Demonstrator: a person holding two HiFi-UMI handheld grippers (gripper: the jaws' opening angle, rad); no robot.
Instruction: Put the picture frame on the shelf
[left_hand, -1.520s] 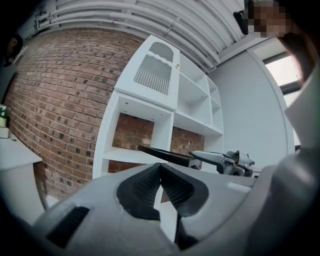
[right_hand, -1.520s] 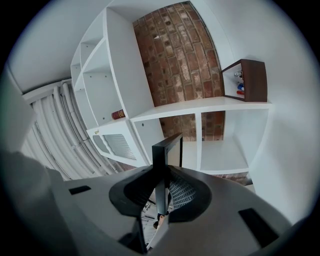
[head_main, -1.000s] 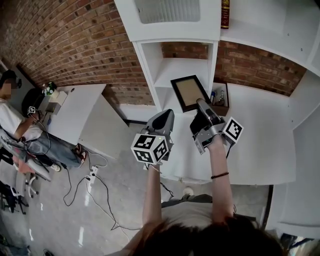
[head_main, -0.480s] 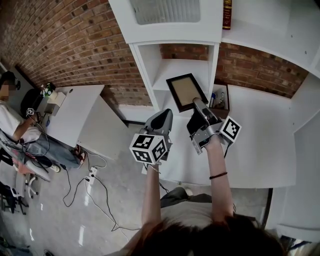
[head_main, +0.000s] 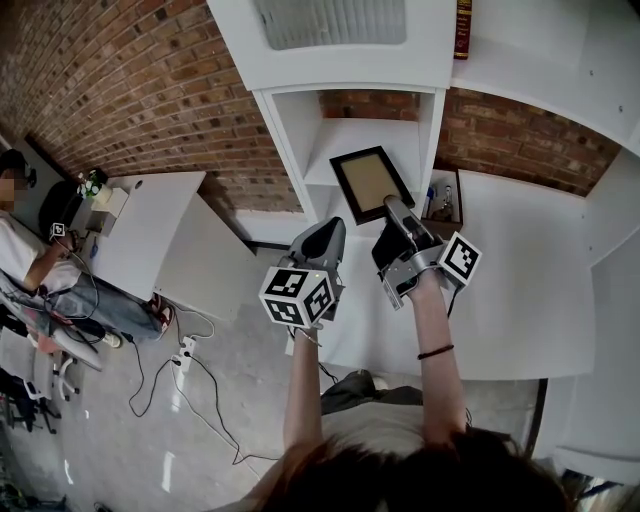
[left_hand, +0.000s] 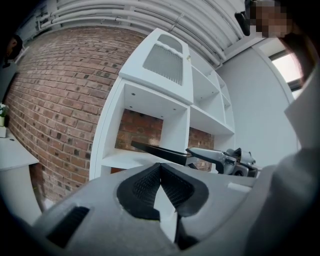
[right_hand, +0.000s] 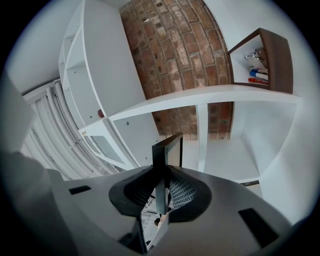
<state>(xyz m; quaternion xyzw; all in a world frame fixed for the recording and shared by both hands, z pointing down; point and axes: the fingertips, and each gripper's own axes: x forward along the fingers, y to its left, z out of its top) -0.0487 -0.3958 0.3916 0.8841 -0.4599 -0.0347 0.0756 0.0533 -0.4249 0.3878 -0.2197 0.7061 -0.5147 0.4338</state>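
Observation:
A black picture frame (head_main: 366, 181) with a tan panel hangs tilted in front of the lower open compartment of the white shelf unit (head_main: 290, 130). My right gripper (head_main: 393, 212) is shut on its near right edge. In the right gripper view the frame (right_hand: 166, 150) stands edge-on between the pads, with the compartment's board (right_hand: 235, 160) beyond it. My left gripper (head_main: 322, 240) floats lower left of the frame, shut, with nothing in it. From the left gripper view (left_hand: 160, 169), the frame (left_hand: 157, 150) shows as a thin dark strip held by the right gripper (left_hand: 220, 157).
A wooden box of markers (head_main: 444, 204) sits on the white desk (head_main: 520, 290) right of the shelf unit. A red book (head_main: 462, 25) stands on an upper shelf. At far left a person (head_main: 30, 270) sits by a white table (head_main: 150, 220), cables on the floor.
The right gripper has carried the frame slightly left and farther toward the shelf compartment. The left gripper has barely moved.

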